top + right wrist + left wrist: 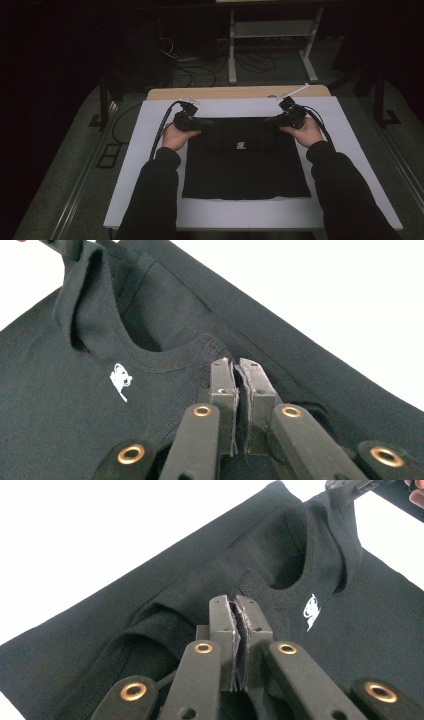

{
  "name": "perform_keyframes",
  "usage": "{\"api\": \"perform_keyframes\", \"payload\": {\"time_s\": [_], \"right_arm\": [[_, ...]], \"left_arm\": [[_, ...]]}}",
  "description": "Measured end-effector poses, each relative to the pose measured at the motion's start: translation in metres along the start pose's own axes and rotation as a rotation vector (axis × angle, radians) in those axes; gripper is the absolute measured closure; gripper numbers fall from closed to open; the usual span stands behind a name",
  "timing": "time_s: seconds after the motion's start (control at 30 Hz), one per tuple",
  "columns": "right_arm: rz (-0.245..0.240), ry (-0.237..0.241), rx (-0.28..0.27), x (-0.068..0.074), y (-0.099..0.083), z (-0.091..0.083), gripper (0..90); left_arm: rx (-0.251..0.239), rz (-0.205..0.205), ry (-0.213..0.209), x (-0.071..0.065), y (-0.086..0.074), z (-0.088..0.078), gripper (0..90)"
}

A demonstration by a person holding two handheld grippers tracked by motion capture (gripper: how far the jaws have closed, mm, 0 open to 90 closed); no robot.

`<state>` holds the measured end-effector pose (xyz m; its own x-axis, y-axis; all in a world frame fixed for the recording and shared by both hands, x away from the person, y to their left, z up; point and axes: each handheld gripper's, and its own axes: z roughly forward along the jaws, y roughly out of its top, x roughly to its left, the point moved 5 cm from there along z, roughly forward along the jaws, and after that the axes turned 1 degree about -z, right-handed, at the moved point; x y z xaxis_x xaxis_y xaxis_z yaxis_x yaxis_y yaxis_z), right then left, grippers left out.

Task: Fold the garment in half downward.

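Centre: folded black cloth garment (245, 160) covers the white rectangular table board (150, 165).
Free room: bare white margins left, right, near.

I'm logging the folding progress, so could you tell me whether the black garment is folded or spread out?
Folded: the black garment lies as a neat rectangle, no sleeves sticking out.

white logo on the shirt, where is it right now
The logo sits near the middle of the black shirt in the high view, just below the collar, between the left gripper and right gripper.
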<state>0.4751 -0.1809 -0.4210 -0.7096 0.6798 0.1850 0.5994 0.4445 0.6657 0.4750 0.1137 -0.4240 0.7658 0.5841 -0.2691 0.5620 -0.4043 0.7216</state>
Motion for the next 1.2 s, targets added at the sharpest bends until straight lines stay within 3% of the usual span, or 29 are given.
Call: {"api": "perform_keyframes", "payload": {"time_s": [0.4, 0.67, 1.2], "right_arm": [[0.001, -0.011, -0.022, 0.002, 0.003, -0.018, 84.4], [-0.001, -0.010, -0.037, 0.006, 0.005, -0.026, 84.4], [-0.022, -0.007, -0.054, 0.017, 0.004, -0.046, 84.4]], "left_arm": [[-0.010, 0.036, 0.006, -0.016, 0.013, -0.011, 85.8], [-0.028, 0.028, 0.018, -0.019, 0.016, -0.023, 85.7], [-0.037, 0.053, 0.019, -0.032, 0.018, -0.038, 85.7]]}}
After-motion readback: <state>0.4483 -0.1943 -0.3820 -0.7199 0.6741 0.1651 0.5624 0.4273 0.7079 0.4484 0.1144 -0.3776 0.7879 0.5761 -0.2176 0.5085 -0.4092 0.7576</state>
